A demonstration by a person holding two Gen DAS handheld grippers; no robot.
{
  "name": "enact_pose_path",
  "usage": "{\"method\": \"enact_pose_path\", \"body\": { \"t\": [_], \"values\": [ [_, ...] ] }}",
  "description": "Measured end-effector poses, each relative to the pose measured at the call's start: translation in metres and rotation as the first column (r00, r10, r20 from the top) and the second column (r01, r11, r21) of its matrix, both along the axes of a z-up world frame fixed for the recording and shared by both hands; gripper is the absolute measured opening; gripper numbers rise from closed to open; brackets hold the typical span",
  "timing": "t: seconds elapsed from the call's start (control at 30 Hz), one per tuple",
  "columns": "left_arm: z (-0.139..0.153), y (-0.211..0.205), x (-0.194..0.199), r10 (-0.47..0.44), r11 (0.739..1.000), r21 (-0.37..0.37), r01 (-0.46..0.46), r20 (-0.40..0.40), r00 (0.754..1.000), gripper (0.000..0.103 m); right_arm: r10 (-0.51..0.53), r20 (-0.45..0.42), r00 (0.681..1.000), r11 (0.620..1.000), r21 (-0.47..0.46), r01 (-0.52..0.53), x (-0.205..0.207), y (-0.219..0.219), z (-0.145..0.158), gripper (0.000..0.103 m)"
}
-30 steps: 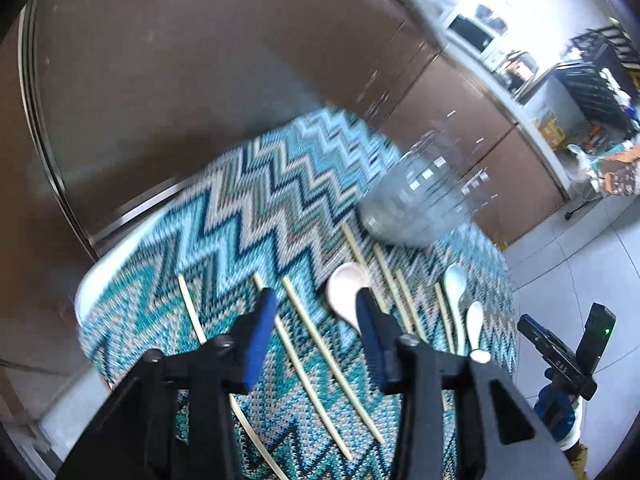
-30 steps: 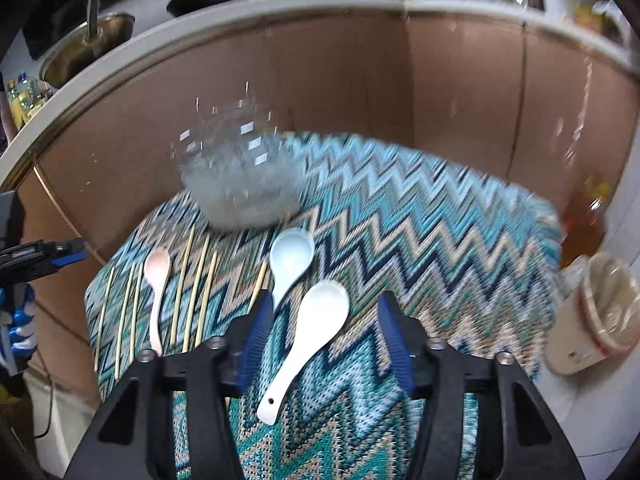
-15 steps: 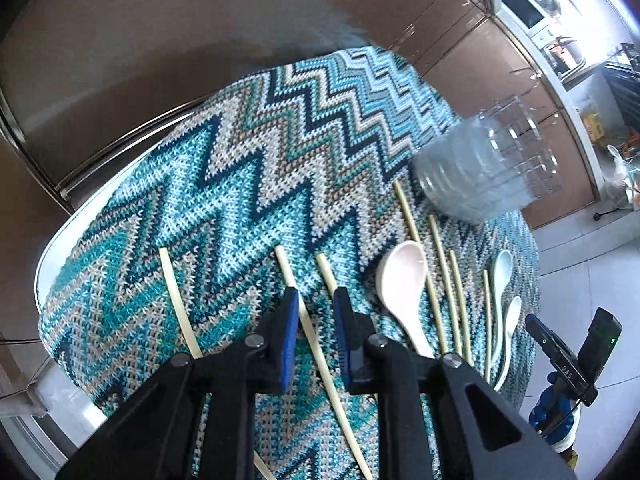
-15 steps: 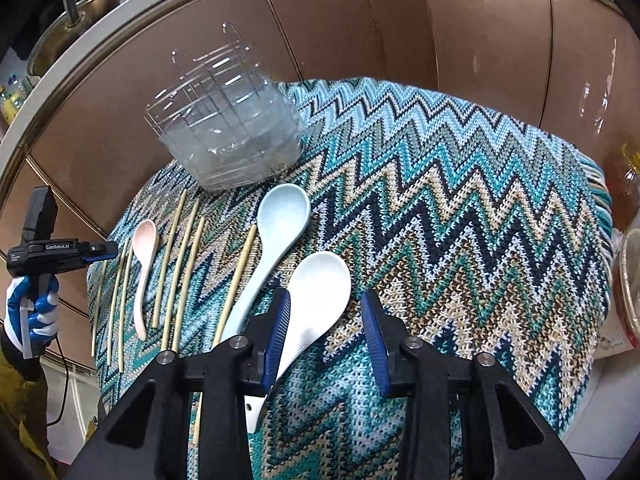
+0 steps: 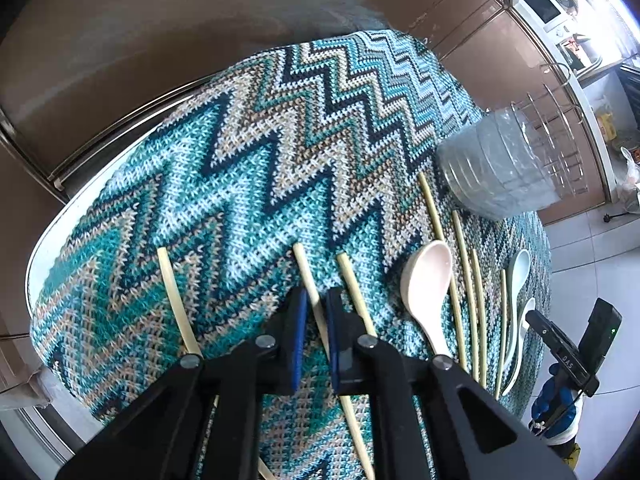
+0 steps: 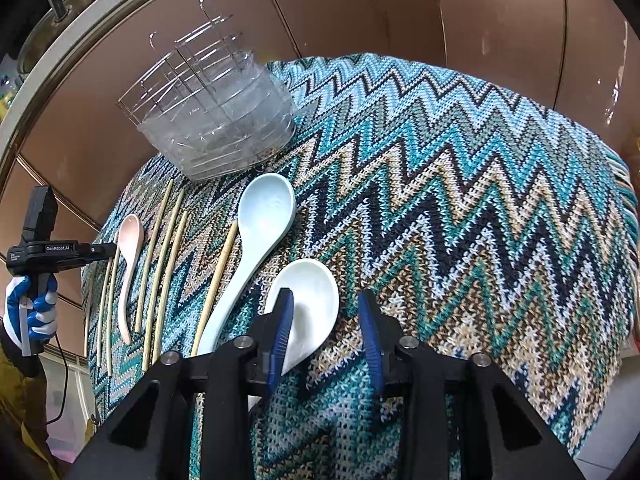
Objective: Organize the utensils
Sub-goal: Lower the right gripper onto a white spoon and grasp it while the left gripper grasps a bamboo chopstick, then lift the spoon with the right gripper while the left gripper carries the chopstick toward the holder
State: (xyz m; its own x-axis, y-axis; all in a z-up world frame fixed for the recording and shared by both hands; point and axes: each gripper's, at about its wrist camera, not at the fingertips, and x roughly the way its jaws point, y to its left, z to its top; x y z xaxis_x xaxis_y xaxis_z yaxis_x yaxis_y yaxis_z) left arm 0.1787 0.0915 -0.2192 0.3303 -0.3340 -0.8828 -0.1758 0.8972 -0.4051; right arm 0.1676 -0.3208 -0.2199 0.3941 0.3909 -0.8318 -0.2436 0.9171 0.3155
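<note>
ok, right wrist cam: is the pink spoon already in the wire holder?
No. The pink spoon lies flat on the zigzag cloth among the chopsticks, apart from the wire holder.

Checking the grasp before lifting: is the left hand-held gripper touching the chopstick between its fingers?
Touching. The left wrist view shows the left hand-held gripper with both blue pads pressed against the chopstick, no gap visible.

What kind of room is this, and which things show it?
Most likely a home kitchen: a microwave stands on the counter, a sink is set into it, and spoons and chopsticks lie on the table's zigzag cloth beside a wire utensil rack.
</note>
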Motion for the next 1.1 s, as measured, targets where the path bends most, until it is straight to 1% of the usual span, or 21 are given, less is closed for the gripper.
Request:
{"method": "enact_pose_path", "body": {
  "t": [0.03,0.1,0.2,0.3,0.37,0.47,0.53,0.57,0.7,0.77,0.97,1.03,1.1],
  "values": [
    [0.0,0.0,0.0,0.001,1.0,0.002,-0.001,0.001,1.0,0.008,0.004,-0.004,1.0,1.0,0.001,-0.004,0.002,0.001,-0.001,0.026],
    [0.0,-0.001,-0.001,0.003,1.0,0.012,-0.004,0.004,1.0,0.007,0.015,-0.012,1.0,1.0,0.0,-0.015,0.005,0.002,-0.005,0.017],
    [0.0,-0.001,-0.002,0.019,1.0,0.02,-0.019,0.01,1.0,0.005,0.036,-0.021,0.999,0.999,0.01,-0.036,0.008,0.002,-0.008,0.009],
    [0.002,-0.001,-0.005,0.035,0.999,0.019,-0.036,0.028,0.999,0.004,0.057,-0.009,0.998,0.998,0.001,-0.057,0.008,0.004,-0.005,0.007],
    [0.005,0.001,-0.008,0.042,0.999,0.019,-0.043,0.051,0.998,0.004,0.062,0.007,0.998,0.998,-0.025,-0.062,0.006,0.005,0.0,0.006],
    [0.017,0.003,-0.016,0.043,0.999,0.008,-0.044,0.108,0.993,0.004,0.06,0.036,0.998,0.998,-0.038,-0.059,0.001,0.006,0.007,0.006],
    [0.03,0.005,-0.022,0.038,0.999,-0.005,-0.037,0.164,0.986,0.004,0.054,0.057,0.997,0.998,-0.041,-0.052,-0.006,0.002,0.012,0.006],
    [0.04,0.006,-0.027,0.034,0.999,-0.009,-0.033,0.203,0.979,0.004,0.051,0.073,0.996,0.998,-0.046,-0.047,-0.009,0.001,0.015,0.005],
    [0.067,0.009,-0.041,0.019,1.0,0.001,-0.021,0.306,0.952,0.004,0.035,0.13,0.991,0.998,-0.063,-0.027,-0.024,-0.001,0.03,0.005],
    [0.08,0.01,-0.048,0.015,1.0,0.001,-0.016,0.347,0.938,0.004,0.03,0.171,0.985,0.998,-0.054,-0.021,-0.031,-0.003,0.038,0.005],
    [0.115,0.01,-0.057,0.015,1.0,0.0,-0.017,0.437,0.899,0.004,0.008,0.261,0.965,0.997,-0.071,0.011,-0.042,0.002,0.068,0.005],
    [0.131,0.008,-0.056,0.012,1.0,0.004,-0.016,0.472,0.882,0.004,0.005,0.298,0.955,0.997,-0.075,0.018,-0.044,0.007,0.081,0.005],
    [0.152,0.005,-0.056,0.003,1.0,0.015,-0.013,0.514,0.858,0.004,-0.004,0.331,0.944,0.998,-0.064,0.027,-0.046,0.009,0.093,0.005]
  ]
}}
